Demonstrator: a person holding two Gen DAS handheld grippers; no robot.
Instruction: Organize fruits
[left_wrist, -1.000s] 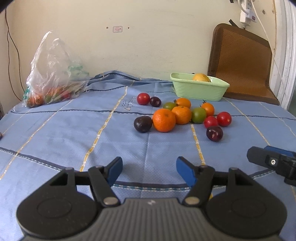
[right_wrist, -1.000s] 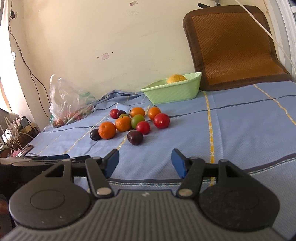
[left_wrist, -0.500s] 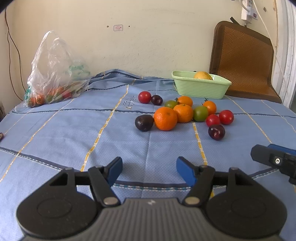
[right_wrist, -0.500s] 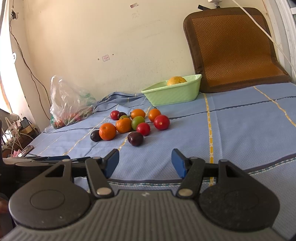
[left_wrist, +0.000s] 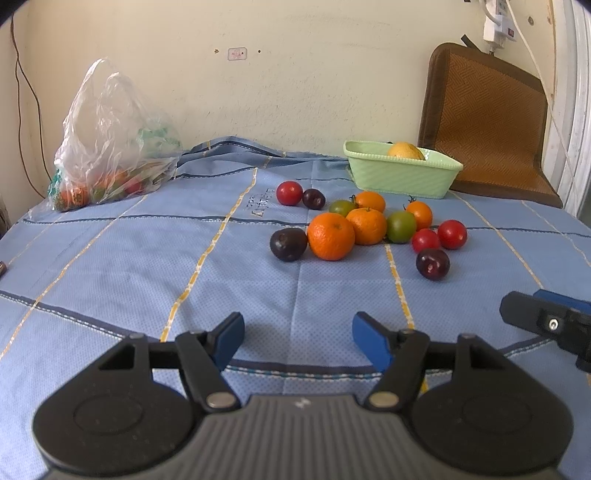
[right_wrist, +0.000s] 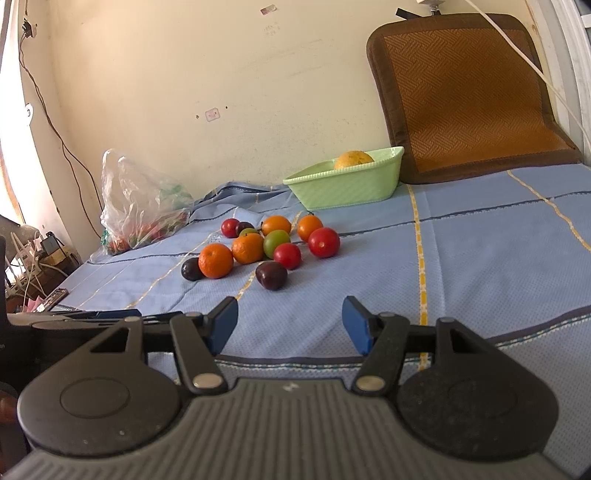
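A cluster of loose fruit lies on the blue cloth: a large orange (left_wrist: 331, 236) (right_wrist: 215, 260), red tomatoes (left_wrist: 452, 234), a green one (left_wrist: 401, 226) and dark plums (left_wrist: 433, 263) (right_wrist: 272, 275). Behind the cluster stands a pale green basket (left_wrist: 402, 176) (right_wrist: 347, 189) holding one yellow-orange fruit (left_wrist: 405, 150). My left gripper (left_wrist: 298, 330) is open and empty, well short of the fruit. My right gripper (right_wrist: 289, 317) is also open and empty, near the cloth's front. Each gripper shows at the edge of the other's view: the right gripper (left_wrist: 546, 321) and the left gripper (right_wrist: 92, 317).
A clear plastic bag (left_wrist: 110, 140) (right_wrist: 140, 206) with more fruit sits at the back left by the wall. A brown woven mat (left_wrist: 484, 122) (right_wrist: 465, 92) leans at the back right. Cables and clutter (right_wrist: 33, 266) lie beyond the left edge of the surface.
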